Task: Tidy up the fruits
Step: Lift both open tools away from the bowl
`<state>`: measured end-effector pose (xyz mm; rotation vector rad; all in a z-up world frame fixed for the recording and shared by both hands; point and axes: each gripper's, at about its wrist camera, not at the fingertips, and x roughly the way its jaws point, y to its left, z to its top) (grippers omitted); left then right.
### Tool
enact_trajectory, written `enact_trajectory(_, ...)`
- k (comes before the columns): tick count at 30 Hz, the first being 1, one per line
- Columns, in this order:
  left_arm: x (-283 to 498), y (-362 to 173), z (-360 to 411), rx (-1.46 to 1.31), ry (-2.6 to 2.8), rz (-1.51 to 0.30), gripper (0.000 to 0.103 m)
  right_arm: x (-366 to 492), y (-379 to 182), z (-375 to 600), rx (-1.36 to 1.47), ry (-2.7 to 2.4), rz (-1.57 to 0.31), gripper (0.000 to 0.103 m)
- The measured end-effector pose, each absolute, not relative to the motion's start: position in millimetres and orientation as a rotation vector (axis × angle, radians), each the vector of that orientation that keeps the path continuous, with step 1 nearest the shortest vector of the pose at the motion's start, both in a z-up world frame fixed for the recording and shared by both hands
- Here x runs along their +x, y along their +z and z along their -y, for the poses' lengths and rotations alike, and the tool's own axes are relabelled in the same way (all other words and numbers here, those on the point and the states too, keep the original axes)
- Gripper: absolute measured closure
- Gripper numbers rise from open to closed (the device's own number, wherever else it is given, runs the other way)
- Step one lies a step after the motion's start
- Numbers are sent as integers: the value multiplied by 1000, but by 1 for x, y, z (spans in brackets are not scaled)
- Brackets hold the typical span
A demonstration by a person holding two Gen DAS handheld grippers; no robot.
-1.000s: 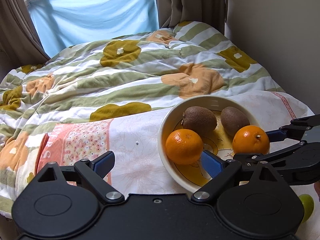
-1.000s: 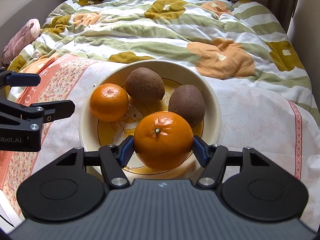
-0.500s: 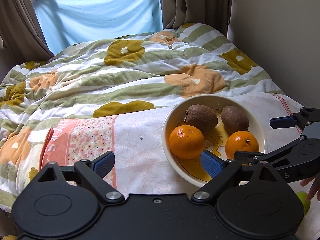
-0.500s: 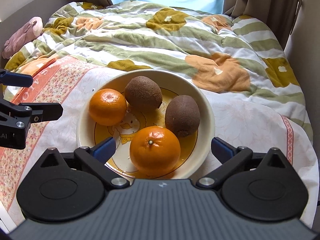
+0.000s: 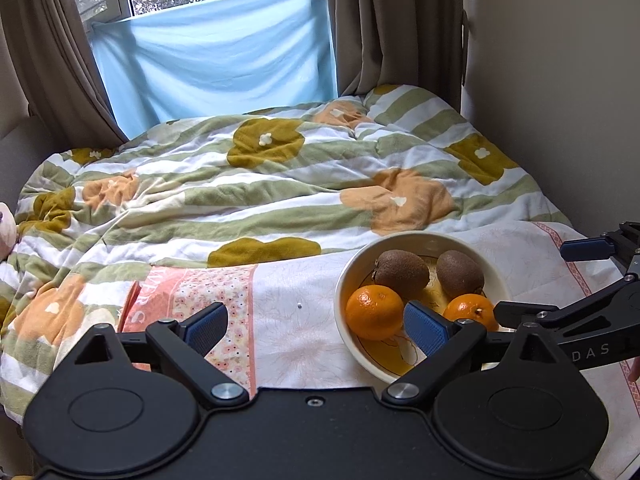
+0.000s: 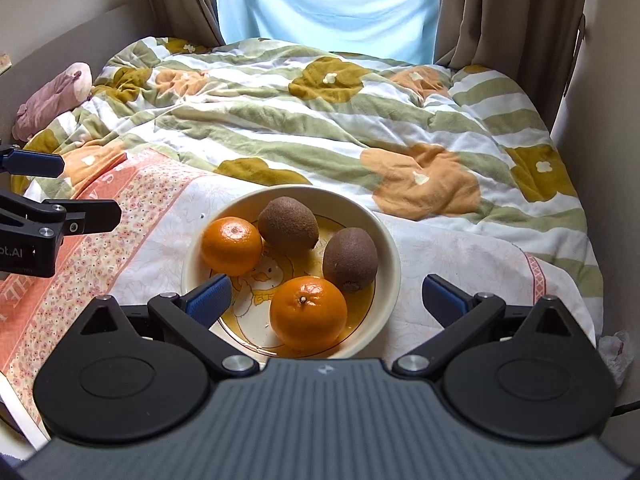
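Note:
A cream bowl point(image 6: 390, 256) point(image 5: 342, 280) sits on a cloth on the bed. It holds two oranges, one at the left point(image 6: 231, 245) point(image 5: 374, 312) and one at the front point(image 6: 308, 313) point(image 5: 469, 311), and two brown kiwis point(image 6: 288, 226) point(image 6: 350, 259) point(image 5: 401, 273) point(image 5: 459, 273). My right gripper point(image 6: 326, 300) is open and empty, raised just above and behind the front orange. My left gripper point(image 5: 316, 326) is open and empty, to the left of the bowl; its right finger overlaps the bowl's near side.
A flowered striped quilt point(image 6: 320, 112) covers the bed. A pink-patterned white cloth point(image 5: 208, 292) lies under the bowl. A pink soft toy point(image 6: 56, 96) lies far left. Wall and curtains stand on the right point(image 5: 540, 80). A crumpled white bag point(image 6: 614, 350) lies at the bed's right edge.
My right gripper opened and let go of the front orange, which now rests in the bowl. Both grippers pulled back and up from the bowl.

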<state>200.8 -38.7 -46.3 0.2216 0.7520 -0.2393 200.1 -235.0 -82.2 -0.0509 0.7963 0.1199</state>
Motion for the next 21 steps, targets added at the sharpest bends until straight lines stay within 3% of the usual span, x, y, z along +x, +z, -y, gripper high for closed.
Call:
enact_trajectory(11, 166, -18, 37, 242, -207, -654, 0, 161, -39, 252, 20, 88, -754, 0)
enact_trajectory(21, 139, -33, 38, 271, -284, -659, 0, 111, -49, 264, 116, -66, -786, 0)
